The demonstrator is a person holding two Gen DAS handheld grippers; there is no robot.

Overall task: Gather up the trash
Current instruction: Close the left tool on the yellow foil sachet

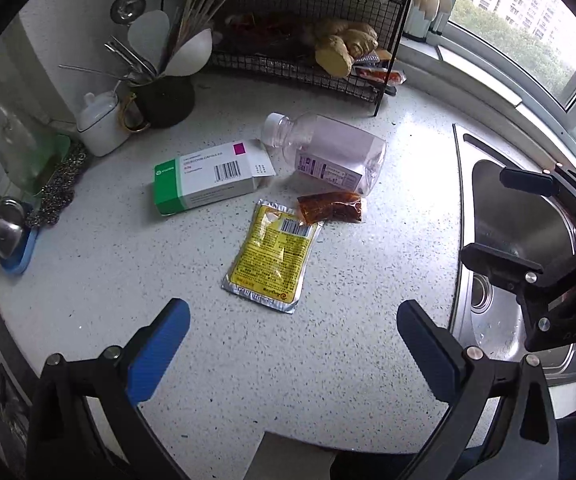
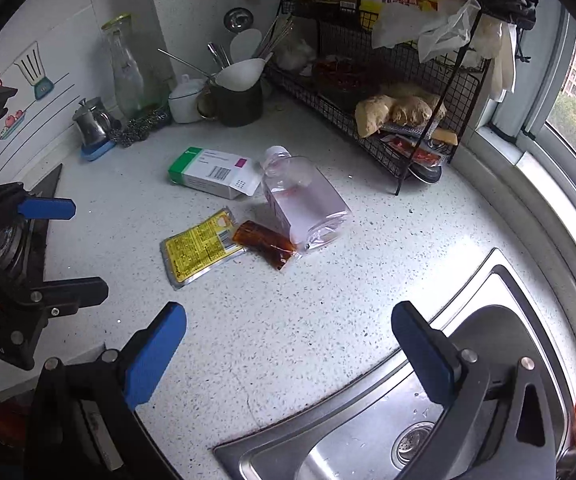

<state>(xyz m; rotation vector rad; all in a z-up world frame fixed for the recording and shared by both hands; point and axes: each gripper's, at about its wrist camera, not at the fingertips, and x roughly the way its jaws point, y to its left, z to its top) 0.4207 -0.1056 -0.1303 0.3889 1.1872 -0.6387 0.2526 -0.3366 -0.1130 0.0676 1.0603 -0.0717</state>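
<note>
On the speckled worktop [image 1: 328, 360], seen from your left wrist, the left tool [image 1: 294, 344] hovers with its blue pads spread wide and nothing between them. Straight ahead of it lies the yellow sachet [image 1: 273, 258], flat, its long axis running roughly away from you and leaning slightly right. Touching its far corner is the red sauce packet [image 1: 332, 207], with the clear bottle [image 1: 328, 152] on its side just beyond and the green-and-white box [image 1: 207, 180] to the left. Your right tool [image 1: 528, 228] shows at the right edge over the sink [image 1: 500, 320].

From your right wrist, the right tool [image 2: 288, 352] is likewise spread and empty, hanging at the sink's [image 2: 368, 432] rim. Here the same four pieces sit ahead and left: sachet [image 2: 199, 250], sauce packet [image 2: 265, 246], bottle [image 2: 308, 204], box [image 2: 211, 172]. The left tool [image 2: 59, 248] appears at the left edge.

Your left tool looks nearer the sachet and better lined up; turn the pads to close across its narrow width.
</note>
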